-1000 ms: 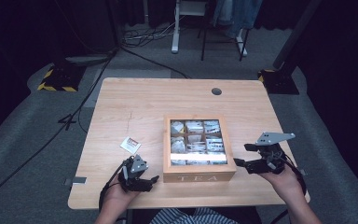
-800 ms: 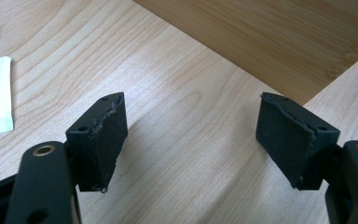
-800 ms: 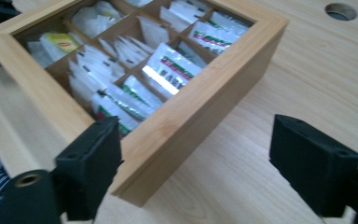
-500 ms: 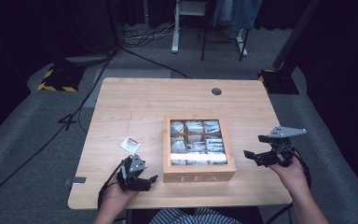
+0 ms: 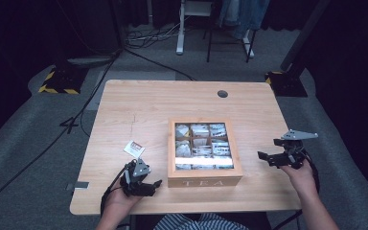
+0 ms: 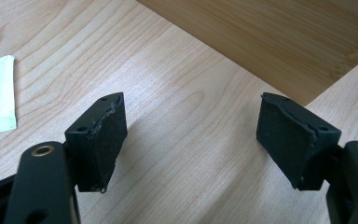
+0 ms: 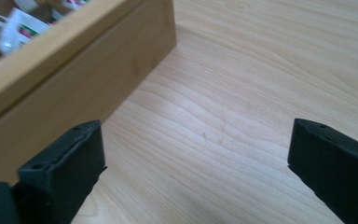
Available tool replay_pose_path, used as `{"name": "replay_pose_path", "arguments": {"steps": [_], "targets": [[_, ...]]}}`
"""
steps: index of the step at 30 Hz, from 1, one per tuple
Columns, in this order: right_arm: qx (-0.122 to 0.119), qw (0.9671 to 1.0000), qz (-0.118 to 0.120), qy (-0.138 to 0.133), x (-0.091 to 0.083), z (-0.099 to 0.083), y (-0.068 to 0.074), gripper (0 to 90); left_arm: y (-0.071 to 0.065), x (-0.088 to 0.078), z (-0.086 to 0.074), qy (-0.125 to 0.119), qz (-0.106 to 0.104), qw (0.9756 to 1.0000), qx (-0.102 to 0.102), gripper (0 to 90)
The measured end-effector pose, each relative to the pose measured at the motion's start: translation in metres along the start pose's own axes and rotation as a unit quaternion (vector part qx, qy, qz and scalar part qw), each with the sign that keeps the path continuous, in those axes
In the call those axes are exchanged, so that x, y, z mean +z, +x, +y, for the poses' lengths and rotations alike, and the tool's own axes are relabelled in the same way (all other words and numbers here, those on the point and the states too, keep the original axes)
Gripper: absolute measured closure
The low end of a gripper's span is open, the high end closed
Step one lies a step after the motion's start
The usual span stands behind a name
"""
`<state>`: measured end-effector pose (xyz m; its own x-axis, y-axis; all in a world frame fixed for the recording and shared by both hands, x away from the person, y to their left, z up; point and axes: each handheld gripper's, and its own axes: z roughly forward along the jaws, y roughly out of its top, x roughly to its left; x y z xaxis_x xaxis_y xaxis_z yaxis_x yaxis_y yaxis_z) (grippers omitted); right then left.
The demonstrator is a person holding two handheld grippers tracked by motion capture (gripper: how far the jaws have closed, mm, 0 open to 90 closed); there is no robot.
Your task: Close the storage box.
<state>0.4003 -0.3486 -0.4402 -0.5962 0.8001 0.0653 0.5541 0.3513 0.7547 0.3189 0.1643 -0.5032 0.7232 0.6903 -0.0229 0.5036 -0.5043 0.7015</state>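
A: Where does the tea box (image 5: pixel 204 148) lie from each tool?

B: It sits between them. The left gripper (image 5: pixel 143 184) rests low on the table (image 5: pixel 139 108) with the box just off its right jaw; the right gripper (image 5: pixel 268 157) hovers with the box off its left jaw (its jaws have just been opening, and nothing is between them).

A: And the left one?

B: Spread too, with bare wood between its pads (image 6: pixel 105 140). A loose tea bag (image 5: pixel 134 149) lies just ahead of it and slightly left, apart from the box.

A: Which hand is nearer that bag?

B: The left, clearly; the box stands between the bag and the right one. The box's long side runs away from the person, so I judge that either tool would meet a long wall first.
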Motion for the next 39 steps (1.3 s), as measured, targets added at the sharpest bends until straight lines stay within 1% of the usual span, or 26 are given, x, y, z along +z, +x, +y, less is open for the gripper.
{"name": "replay_pose_path", "arguments": {"steps": [1, 3, 4, 7, 12, 14, 15, 17, 20, 23, 27, 32, 33, 34, 35, 36, 37, 38, 39], "targets": [[0.000, 1.0000, -0.003, 0.004, 0.005, -0.005, -0.005, 0.8, 0.000, 0.000, 0.000, 0.000, 0.000, 1.0000, 0.000, 25.1], [0.002, 1.0000, -0.004, 0.006, 0.010, -0.010, -0.008, 0.0, 0.000, 0.000, 0.000, 0.000, 0.000, 1.0000, 0.000, 25.0], [0.002, 1.0000, -0.004, 0.006, 0.010, -0.010, -0.008, 0.0, 0.000, 0.000, 0.000, 0.000, 0.000, 1.0000, 0.000, 25.0], [-0.005, 0.9999, -0.010, 0.012, 0.020, -0.019, -0.013, 0.0, 0.000, 0.000, 0.000, 0.001, 0.000, 1.0000, 0.001, 25.0], [-0.010, 0.9997, -0.017, 0.014, 0.027, -0.026, -0.015, 0.0, 0.000, 0.000, 0.000, 0.000, 0.001, 1.0000, -0.001, 24.8], [-0.013, 0.9997, -0.019, 0.012, 0.027, -0.027, -0.014, 0.0, 0.001, 0.000, 0.000, 0.001, 0.001, 1.0000, 0.000, 24.7], [-0.019, 0.9996, -0.020, 0.010, 0.030, -0.029, -0.013, 0.0, 0.001, 0.000, 0.000, 0.001, 0.000, 1.0000, -0.001, 24.7], [-0.021, 0.9995, -0.020, 0.014, 0.033, -0.031, -0.013, 0.0, 0.001, 0.000, 0.000, 0.001, 0.000, 1.0000, -0.001, 24.7], [-0.016, 0.9997, -0.016, 0.013, 0.037, -0.035, -0.012, 0.0, 0.001, 0.001, 0.001, 0.000, 0.002, 1.0000, -0.002, 24.7], [-0.017, 0.9996, -0.015, 0.016, 0.040, -0.036, -0.010, 0.0, 0.001, 0.001, 0.001, 0.000, 0.002, 1.0000, 0.001, 24.7], [-0.029, 0.9992, -0.015, 0.022, 0.046, -0.036, -0.003, 0.0, 0.001, 0.001, 0.001, 0.000, 0.002, 1.0000, 0.002, 24.7], [-0.024, 0.9995, -0.012, 0.017, 0.051, -0.038, 0.000, 0.0, 0.001, 0.001, 0.001, 0.000, 0.002, 1.0000, 0.002, 24.7], [-0.024, 0.9993, -0.021, 0.018, 0.053, -0.039, 0.001, 0.0, 0.001, 0.001, 0.001, 0.000, 0.002, 1.0000, 0.002, 24.7], [-0.024, 0.9993, -0.021, 0.018, 0.053, -0.039, 0.001, 0.0, 0.001, 0.001, 0.001, 0.000, 0.002, 1.0000, 0.002, 24.7], [-0.027, 0.9990, -0.031, 0.020, 0.054, -0.038, 0.003, 0.0, 0.001, 0.001, 0.001, 0.000, 0.002, 1.0000, 0.002, 24.7], [-0.030, 0.9982, -0.043, 0.030, 0.055, -0.038, 0.004, 0.0, 0.001, 0.001, 0.001, 0.000, 0.002, 1.0000, 0.000, 24.7], [-0.030, 0.9982, -0.043, 0.030, 0.055, -0.038, 0.004, 0.0, 0.001, 0.001, 0.001, 0.000, 0.002, 1.0000, 0.002, 24.7], [-0.019, 0.9985, -0.040, 0.033, 0.056, -0.038, 0.003, 0.0, 0.001, 0.001, 0.001, 0.000, 0.002, 1.0000, 0.002, 24.6], [0.000, 0.9980, -0.053, 0.035, 0.056, -0.038, 0.002, 0.0, 0.001, 0.001, 0.001, 0.000, 0.002, 1.0000, 0.002, 24.7]]}}
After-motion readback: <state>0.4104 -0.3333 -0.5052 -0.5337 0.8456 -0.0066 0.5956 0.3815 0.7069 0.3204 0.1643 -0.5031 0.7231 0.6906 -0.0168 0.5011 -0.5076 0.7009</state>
